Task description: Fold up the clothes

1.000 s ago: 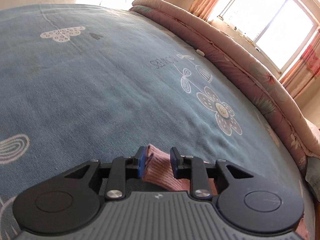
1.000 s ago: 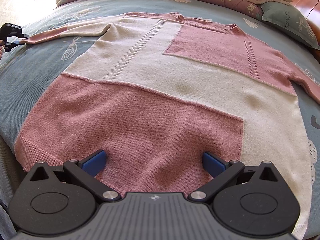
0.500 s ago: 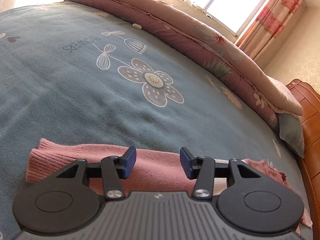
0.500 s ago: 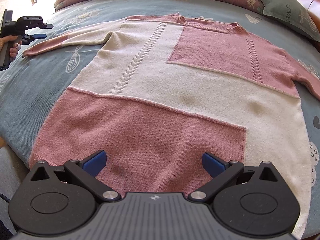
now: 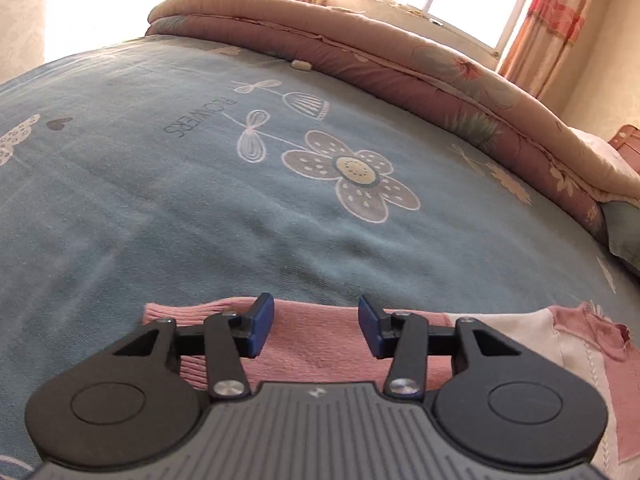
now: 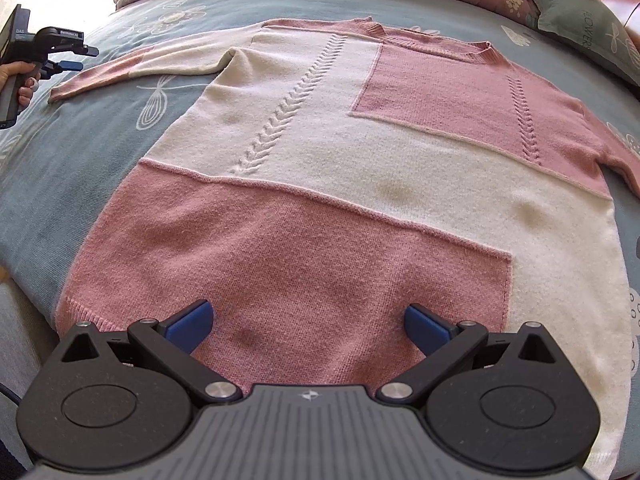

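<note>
Sleeve (image 5: 312, 344) runs crosswise under our left gripper (image 5: 316, 326), whose half-open, empty fingers have just been opening; right gripper (image 6: 308, 326) gapes empty over the sweater (image 6: 340, 184) hem, lower frame.

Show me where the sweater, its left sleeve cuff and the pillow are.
sweater (image 6: 320, 264): right wrist view, on the pink lower front panel.
left sleeve cuff (image 5: 168, 312): left wrist view, on the ribbed pink end lying on the sheet.
pillow (image 6: 592, 32): right wrist view, on its blue printed face.
</note>
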Demonstrator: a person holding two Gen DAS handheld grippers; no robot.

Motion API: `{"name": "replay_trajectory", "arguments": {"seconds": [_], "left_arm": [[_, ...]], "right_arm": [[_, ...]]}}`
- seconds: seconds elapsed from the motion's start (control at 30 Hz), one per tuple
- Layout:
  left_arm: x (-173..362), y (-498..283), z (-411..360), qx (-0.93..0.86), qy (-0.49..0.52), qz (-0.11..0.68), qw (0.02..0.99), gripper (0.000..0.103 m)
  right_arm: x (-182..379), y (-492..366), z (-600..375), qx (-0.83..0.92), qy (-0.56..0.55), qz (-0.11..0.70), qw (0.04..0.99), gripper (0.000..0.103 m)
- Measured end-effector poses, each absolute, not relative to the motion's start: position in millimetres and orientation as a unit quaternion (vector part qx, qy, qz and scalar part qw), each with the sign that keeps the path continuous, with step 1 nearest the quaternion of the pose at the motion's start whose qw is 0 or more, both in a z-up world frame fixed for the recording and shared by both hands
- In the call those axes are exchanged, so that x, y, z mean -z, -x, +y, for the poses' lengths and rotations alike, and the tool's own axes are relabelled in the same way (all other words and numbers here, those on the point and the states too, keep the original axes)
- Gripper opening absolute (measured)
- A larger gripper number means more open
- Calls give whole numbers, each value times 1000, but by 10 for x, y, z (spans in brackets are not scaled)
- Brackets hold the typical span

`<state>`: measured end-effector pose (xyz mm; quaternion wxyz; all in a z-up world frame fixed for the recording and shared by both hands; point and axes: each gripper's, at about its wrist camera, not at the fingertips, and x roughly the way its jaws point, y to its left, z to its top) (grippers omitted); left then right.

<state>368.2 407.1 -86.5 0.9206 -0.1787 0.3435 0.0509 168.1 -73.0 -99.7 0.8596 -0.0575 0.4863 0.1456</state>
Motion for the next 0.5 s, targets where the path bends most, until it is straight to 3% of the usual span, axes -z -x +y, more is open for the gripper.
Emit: {"name": "replay_trajectory", "arguments": {"seconds": [0.33, 0.5], "left_arm": [[996, -4091, 2437, 104, 26, 367, 924, 59], [1123, -3989, 2512, 133, 38, 366, 920, 61]], "right_arm": [[860, -1858, -427, -167, 107, 448, 872, 103], [888, -1828, -467, -173, 93, 452, 870, 103]]}}
